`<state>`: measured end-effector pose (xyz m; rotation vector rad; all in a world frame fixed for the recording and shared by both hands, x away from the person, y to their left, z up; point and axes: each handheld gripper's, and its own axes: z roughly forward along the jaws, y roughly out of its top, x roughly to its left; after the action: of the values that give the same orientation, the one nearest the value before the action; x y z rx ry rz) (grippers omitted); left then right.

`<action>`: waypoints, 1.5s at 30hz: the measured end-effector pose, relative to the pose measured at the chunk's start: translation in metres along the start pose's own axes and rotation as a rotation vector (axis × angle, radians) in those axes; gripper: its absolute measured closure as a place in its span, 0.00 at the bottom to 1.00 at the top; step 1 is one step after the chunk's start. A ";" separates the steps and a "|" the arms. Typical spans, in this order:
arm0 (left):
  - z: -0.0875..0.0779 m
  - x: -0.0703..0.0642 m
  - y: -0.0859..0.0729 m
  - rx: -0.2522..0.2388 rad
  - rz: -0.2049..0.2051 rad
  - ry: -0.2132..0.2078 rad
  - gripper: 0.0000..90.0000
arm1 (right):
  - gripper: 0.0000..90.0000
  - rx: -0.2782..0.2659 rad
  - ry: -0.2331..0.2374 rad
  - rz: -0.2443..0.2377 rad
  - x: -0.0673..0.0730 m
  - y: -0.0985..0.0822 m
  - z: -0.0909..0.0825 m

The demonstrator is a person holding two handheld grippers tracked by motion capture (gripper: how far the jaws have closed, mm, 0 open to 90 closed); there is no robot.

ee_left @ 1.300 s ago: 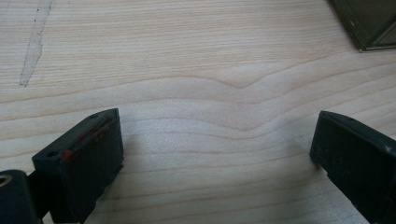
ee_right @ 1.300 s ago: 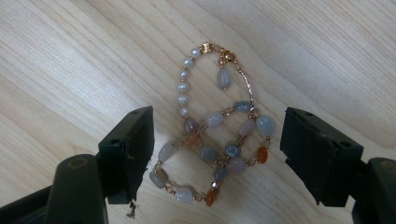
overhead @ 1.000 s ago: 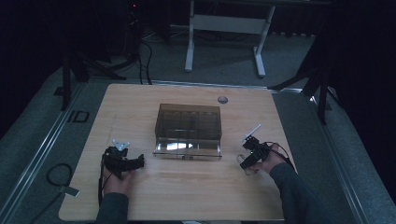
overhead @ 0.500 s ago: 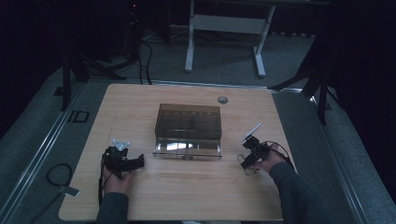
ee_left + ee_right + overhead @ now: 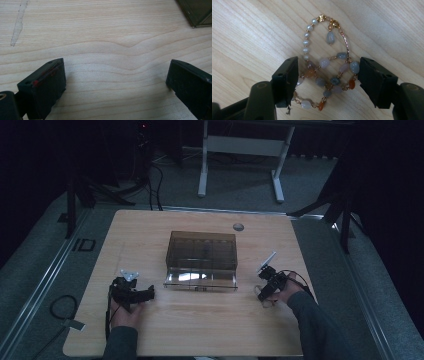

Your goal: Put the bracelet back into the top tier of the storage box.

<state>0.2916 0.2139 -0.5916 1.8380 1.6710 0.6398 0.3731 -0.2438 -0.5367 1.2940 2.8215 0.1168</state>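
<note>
- I am lowering my right gripper (image 5: 328,75) around a beaded bracelet (image 5: 325,72) lying coiled on the wooden table (image 5: 200,320); my jaws are standing apart on either side of the beads, bracketing them but not yet pinching.
- I am judging the pick-up as barely begun: the bracelet is resting flat on the wood near the table's right side, well apart from the smoky brown plastic box (image 5: 202,255) at the middle.
- I am keeping my left gripper (image 5: 116,82) spread wide over bare wood, holding nothing.
- I am finding no readable brand, label or writing anywhere.
</note>
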 end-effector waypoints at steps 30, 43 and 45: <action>0.000 0.000 0.000 0.000 0.000 0.000 0.03 | 0.85 0.073 -0.040 -0.031 0.010 -0.001 -0.002; 0.000 0.000 0.000 0.000 0.000 0.000 0.03 | 0.85 0.080 -0.028 -0.048 0.010 -0.001 -0.002; 0.000 0.000 0.000 0.000 0.000 0.000 0.03 | 0.85 0.083 -0.022 -0.054 0.009 -0.001 -0.002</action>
<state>0.2916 0.2138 -0.5916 1.8378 1.6714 0.6397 0.3662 -0.2379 -0.5344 1.2244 2.8685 -0.0163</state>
